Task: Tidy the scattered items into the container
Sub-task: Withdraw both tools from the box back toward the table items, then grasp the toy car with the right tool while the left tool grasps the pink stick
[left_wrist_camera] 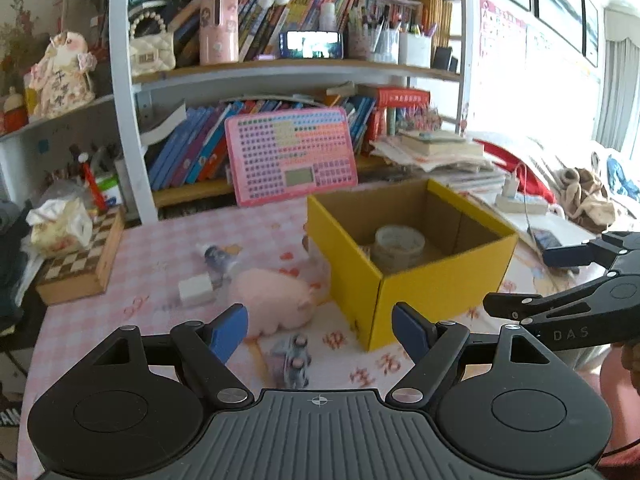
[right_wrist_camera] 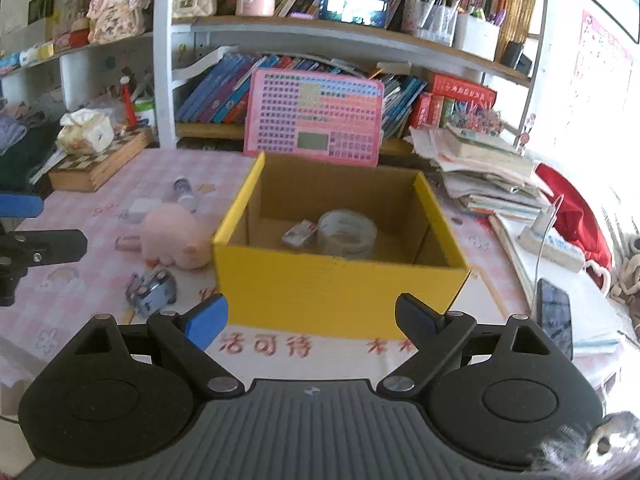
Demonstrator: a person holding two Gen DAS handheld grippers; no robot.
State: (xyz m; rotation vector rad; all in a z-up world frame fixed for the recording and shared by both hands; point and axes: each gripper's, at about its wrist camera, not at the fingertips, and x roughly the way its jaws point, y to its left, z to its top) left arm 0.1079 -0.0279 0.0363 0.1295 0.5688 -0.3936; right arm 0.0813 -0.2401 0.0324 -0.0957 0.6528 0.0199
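Bookshelves crowd the wall behind my pink-checked worktop. On it the yellow box sits open, a tape roll and a small packet inside. Just left of it lie a pink plush, a toy car, a white block and a small bottle. My left gripper and right gripper both hold their fingers spread, empty.
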